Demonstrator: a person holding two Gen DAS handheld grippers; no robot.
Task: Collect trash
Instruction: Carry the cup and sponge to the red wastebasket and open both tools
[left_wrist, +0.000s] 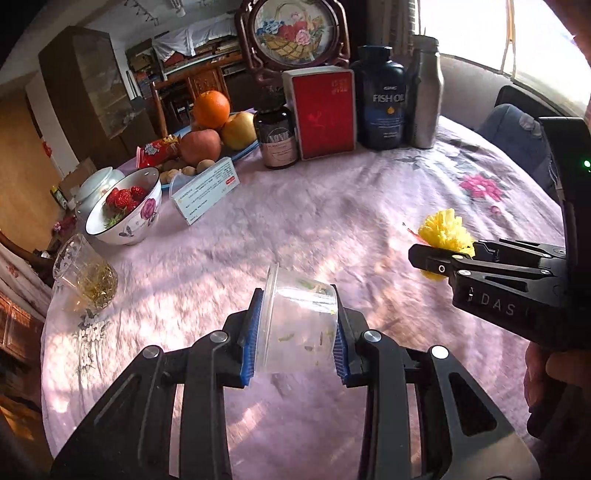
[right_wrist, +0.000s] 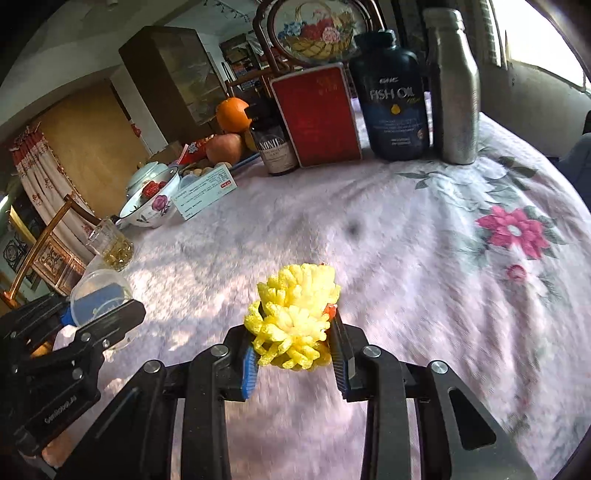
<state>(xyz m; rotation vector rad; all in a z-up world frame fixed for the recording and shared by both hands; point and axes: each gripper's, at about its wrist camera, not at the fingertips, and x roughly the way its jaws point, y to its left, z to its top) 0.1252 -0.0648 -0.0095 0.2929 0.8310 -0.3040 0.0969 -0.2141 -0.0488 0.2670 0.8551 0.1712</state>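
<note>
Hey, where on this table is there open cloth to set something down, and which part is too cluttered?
Free: the wide middle of the pink tablecloth, between the back row of bottles and the grippers, and rightward around the embroidered pink flower. Crowded: the back edge, from red box to fish oil bottle, and the left edge, with strawberry bowl, medicine box and glass.

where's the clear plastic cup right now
The clear plastic cup lies tipped on its side, clamped between the blue pads of the left gripper, low centre in the left wrist view above the pink flowered tablecloth; the right wrist view shows it far left.
</note>
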